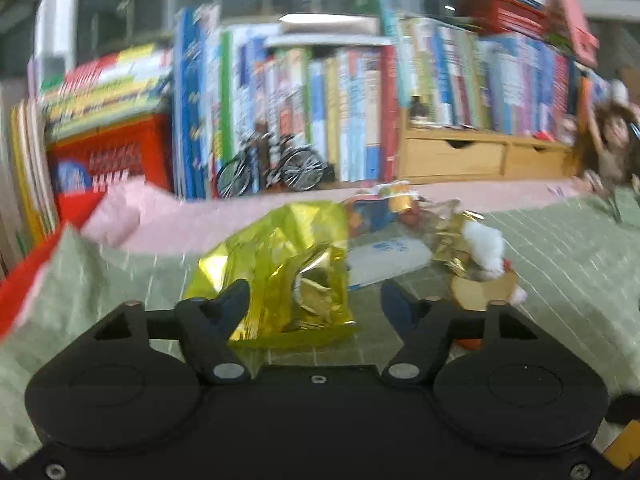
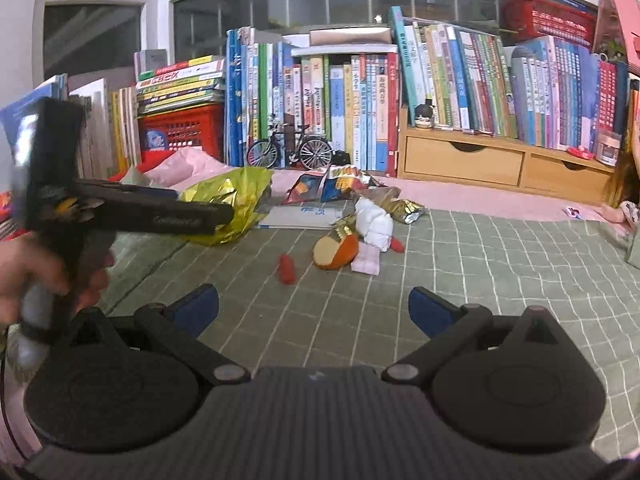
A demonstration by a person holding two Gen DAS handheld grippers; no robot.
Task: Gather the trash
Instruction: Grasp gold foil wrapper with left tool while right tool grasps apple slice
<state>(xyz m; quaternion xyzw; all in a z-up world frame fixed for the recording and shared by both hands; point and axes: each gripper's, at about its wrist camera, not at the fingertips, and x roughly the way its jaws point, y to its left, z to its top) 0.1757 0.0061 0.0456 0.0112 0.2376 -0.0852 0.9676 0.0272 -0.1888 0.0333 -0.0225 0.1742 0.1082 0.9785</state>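
Trash sat in a loose pile on the green checked cloth [image 2: 460, 280] in front of the row of books [image 2: 360, 112]: a gold foil wrapper [image 1: 280, 264] on the near left, a flat white packet [image 1: 384, 260] behind it, crumpled snack bags [image 2: 332, 186], a white tissue wad [image 2: 374, 220], a bread-like piece [image 2: 334, 252] and a small red bit [image 2: 287, 269] lying apart on the cloth.

Left gripper [image 1: 316, 300] was half-spread around the gold foil wrapper. Left finger [image 1: 234, 300] was at the foil's edge; right finger [image 1: 396, 304] stood clear of it, so no pinch yet as far as I could tell. View was motion-blurred, contact uncertain.

Right gripper [image 2: 314, 304] was wide and empty, hovering over bare cloth short of the red bit.

To do this step well, in my judgement:
- slow the left down before closing; foil is springy and light, it will skate away from a one-sided push
- centre the crumpled bulk between the fingers, not the thin flap
- keep tips just off the cloth so the fabric isn't snagged
- close fully, since foil compresses a lot
- keep the right clear of the left's path, next target likely the red bit or the bread-like piece.
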